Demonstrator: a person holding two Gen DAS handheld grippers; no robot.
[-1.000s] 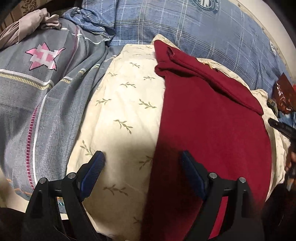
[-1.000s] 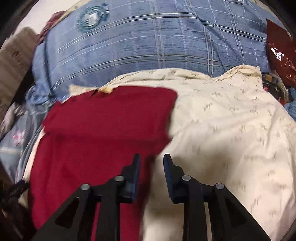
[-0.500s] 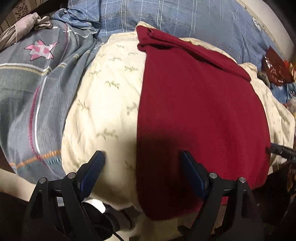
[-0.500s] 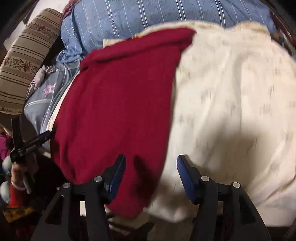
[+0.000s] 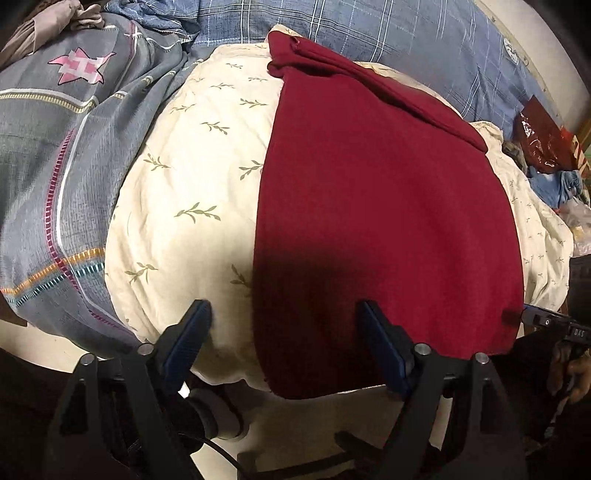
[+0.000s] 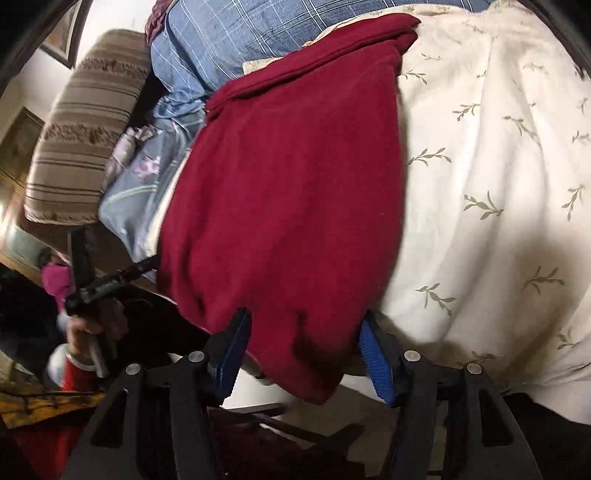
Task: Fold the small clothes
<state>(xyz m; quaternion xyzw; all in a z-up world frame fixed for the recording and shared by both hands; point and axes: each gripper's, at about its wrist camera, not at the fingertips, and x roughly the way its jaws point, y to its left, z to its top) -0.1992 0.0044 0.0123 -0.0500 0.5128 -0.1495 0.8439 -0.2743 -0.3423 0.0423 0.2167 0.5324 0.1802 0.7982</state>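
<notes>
A dark red garment (image 5: 384, 206) lies spread flat on a cream leaf-print duvet (image 5: 192, 177), its near hem hanging over the bed's edge. My left gripper (image 5: 284, 332) is open, and the garment's near left corner lies between its spread fingers. In the right wrist view the same garment (image 6: 288, 192) shows, with its near right corner lying between the open fingers of my right gripper (image 6: 303, 350). The right gripper's tip (image 5: 543, 325) shows at the garment's right edge in the left wrist view. The left gripper (image 6: 107, 284) shows at far left in the right wrist view.
A grey patterned quilt (image 5: 55, 155) with a pink star lies to the left. A blue plaid cover (image 5: 388, 33) lies behind. A red shiny bag (image 5: 543, 140) and clutter sit at the far right. A striped brown cushion (image 6: 85, 140) stands at the left.
Both grippers drew back to the bed's near edge. The right gripper opened wide from nearly closed and now spans the garment's near right corner. The left stayed open.
</notes>
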